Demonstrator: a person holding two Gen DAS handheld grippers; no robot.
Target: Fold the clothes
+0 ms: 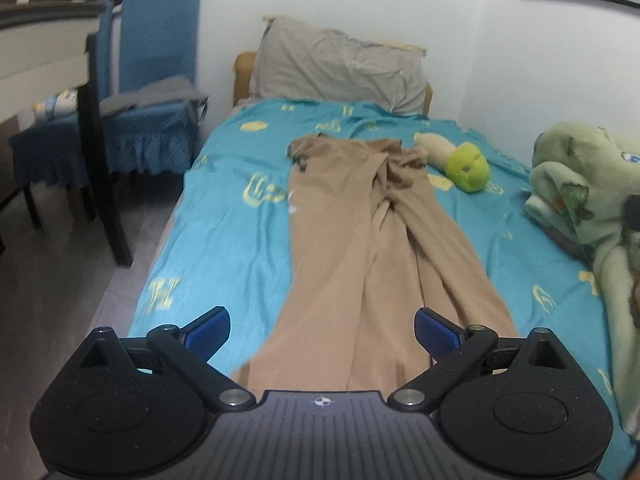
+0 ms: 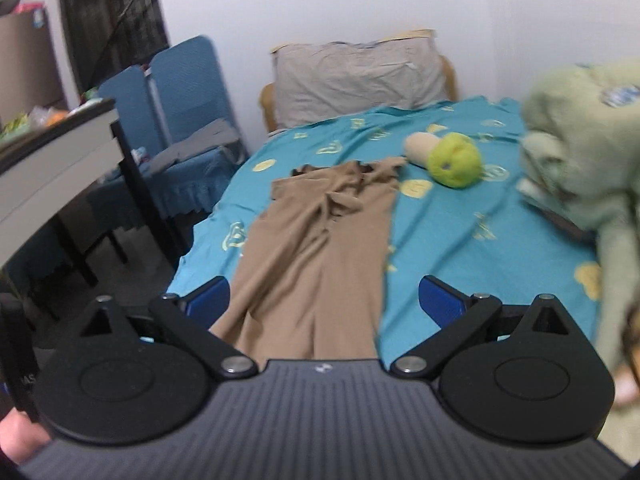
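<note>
blue pads sit on the fingers (image 1: pixel 210 330) at the bottom of the left wrist view, and the left gripper (image 1: pixel 322 330) has them spread wide with nothing between them but air. the right gripper (image 2: pixel 324 300) at the bottom of the right wrist view is spread wide too and holds nothing.

just past both grippers lie the tan pants (image 1: pixel 360 264), stretched out long on the bed (image 1: pixel 224 240). the leg ends are near the bottom of each frame and the waist is up in the middle. the pants are bunched and twisted near the top. in the right wrist view the tan pants (image 2: pixel 316 248) run from the bottom middle up toward the center, on the blue sheet with yellow shapes (image 2: pixel 460 232).

next to the waist, a bit to the right, lies a green and cream soft toy (image 1: pixel 460 158). a fuzzy green blanket (image 1: pixel 580 184) is piled at the right edge of the frame.

farther up, a gray pillow (image 1: pixel 340 70) leans at the head of the bed by the white wall. in the upper left stand two blue chairs (image 1: pixel 160 80) beside a surface with a white edge (image 1: pixel 40 52).
</note>
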